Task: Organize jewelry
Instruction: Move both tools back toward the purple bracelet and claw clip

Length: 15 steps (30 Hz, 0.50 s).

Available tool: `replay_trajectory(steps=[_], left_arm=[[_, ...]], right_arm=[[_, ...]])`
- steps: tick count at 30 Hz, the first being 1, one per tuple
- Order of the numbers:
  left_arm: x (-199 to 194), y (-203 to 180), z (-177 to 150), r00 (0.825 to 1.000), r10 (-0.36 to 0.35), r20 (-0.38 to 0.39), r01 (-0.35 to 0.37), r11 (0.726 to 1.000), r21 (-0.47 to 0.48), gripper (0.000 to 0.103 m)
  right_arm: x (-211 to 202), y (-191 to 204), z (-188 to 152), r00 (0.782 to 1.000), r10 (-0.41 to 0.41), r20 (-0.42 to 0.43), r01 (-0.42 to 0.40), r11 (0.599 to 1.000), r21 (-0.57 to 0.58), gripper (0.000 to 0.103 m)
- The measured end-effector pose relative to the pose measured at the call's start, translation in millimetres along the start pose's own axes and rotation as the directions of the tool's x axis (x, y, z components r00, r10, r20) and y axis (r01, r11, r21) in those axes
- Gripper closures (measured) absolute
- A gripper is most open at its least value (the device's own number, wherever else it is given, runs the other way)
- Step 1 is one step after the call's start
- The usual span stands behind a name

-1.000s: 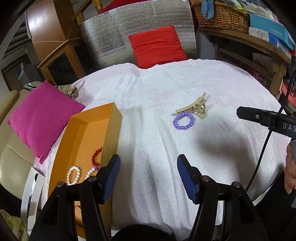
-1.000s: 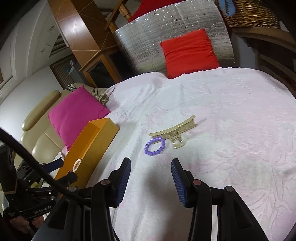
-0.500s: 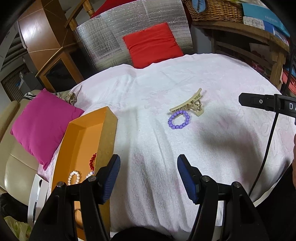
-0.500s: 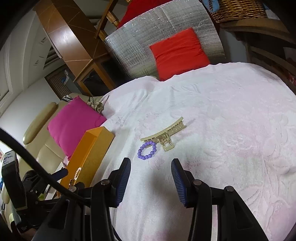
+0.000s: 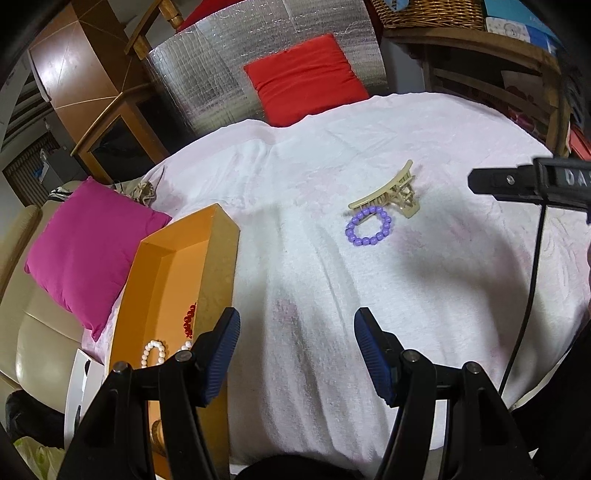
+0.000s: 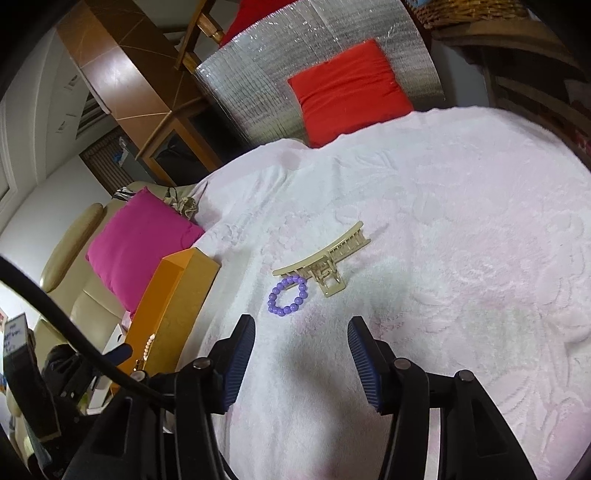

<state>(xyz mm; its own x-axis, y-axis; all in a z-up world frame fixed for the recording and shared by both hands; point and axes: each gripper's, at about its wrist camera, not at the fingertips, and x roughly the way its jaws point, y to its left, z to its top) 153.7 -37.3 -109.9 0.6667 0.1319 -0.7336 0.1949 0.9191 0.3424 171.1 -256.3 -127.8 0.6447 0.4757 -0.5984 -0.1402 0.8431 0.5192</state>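
A purple bead bracelet lies on the white cloth, touching a beige hair claw clip just behind it. An orange box at the left holds a white bead bracelet and a red bead strand. My left gripper hovers open over bare cloth beside the box, empty. My right gripper hangs a little short of the purple bracelet, its jaws opening with nothing between them.
A pink cushion lies left of the box on a beige sofa. A red cushion leans on a silver panel behind the table. A wicker basket sits on a wooden shelf at right.
The right gripper's jaws have spread wider. Both wrists rolled slightly, so the bracelet and clip shifted a little in both views.
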Motion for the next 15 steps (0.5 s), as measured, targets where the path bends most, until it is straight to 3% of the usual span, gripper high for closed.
replay_trajectory(steps=[7,15], left_arm=[[14.8,9.9,0.5,1.0,0.013,-0.028,-0.013,1.0,-0.002,0.038],[51.7,23.1,-13.3,0.992,0.021,-0.126,-0.026,0.999,-0.036,0.038]], right_arm=[[33.9,-16.3,22.6,0.996,0.066,-0.063,-0.057,0.99,0.133,0.043],[77.0,-58.5,51.3,0.987,0.131,-0.09,-0.091,0.932,0.352,0.041]])
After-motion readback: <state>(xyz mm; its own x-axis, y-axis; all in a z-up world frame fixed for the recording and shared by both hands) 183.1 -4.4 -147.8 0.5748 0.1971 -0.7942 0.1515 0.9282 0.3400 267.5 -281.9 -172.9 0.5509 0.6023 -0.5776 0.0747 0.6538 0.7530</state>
